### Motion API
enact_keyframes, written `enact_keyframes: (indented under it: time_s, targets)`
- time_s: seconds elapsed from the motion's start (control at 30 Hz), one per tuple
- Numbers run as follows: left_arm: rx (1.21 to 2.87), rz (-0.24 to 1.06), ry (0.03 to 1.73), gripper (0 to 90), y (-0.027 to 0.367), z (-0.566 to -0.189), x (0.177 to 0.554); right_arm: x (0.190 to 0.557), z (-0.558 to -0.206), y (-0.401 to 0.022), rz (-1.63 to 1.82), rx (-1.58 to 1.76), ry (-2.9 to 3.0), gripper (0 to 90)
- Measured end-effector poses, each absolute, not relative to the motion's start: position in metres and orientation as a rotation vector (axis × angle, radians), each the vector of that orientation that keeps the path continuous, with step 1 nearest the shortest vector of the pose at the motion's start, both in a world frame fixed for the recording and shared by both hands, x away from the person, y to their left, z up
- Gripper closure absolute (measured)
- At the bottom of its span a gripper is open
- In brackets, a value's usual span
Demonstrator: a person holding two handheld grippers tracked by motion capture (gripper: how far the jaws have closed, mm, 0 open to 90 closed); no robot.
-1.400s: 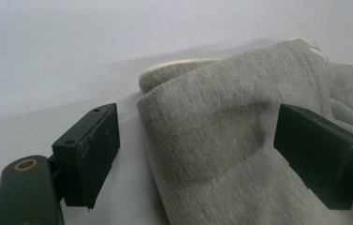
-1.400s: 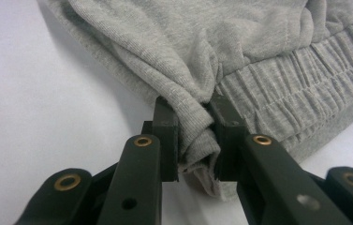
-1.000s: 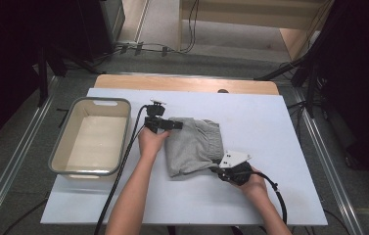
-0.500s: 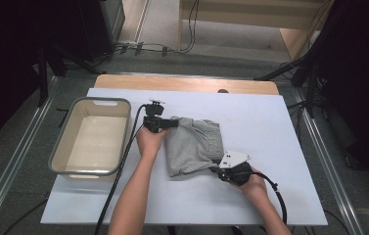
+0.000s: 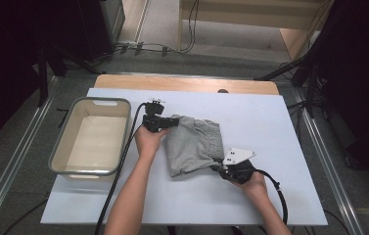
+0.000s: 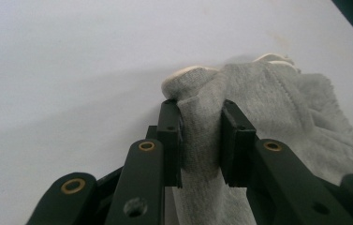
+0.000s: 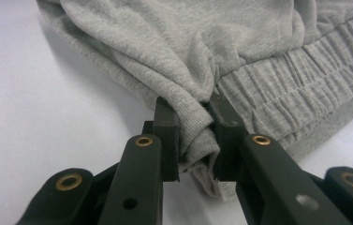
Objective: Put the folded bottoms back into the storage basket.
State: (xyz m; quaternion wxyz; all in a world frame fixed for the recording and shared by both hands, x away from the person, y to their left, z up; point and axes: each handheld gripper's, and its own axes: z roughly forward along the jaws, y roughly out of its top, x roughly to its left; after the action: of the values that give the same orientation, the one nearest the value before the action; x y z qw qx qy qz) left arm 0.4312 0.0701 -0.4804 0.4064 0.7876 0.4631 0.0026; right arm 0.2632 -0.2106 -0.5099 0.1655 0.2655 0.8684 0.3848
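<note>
A grey garment of soft knit jersey, with a ribbed elastic band, lies bunched near the middle of the white table, its long axis slanting from the far side toward the near edge. The left claw has just been closing and now pinches a fold at the garment's far end, beside a pale cream trim. The right claw is pinching gathered cloth at the near corner by the waistband. Each hand holds its own end, so the cloth spans between them. A pale grey-rimmed tub stands toward the table's left edge, nearer the left claw, and looks the likely destination.
</note>
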Motion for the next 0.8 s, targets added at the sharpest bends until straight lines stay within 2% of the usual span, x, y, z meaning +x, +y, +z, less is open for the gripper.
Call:
enact_keyframes:
  time_s: [0.8]
  targets:
    - [1.973,0.06,1.022,73.6,0.07,-0.443,0.408,0.257,-0.491,-0.22,1.298,0.782,2.418,73.7]
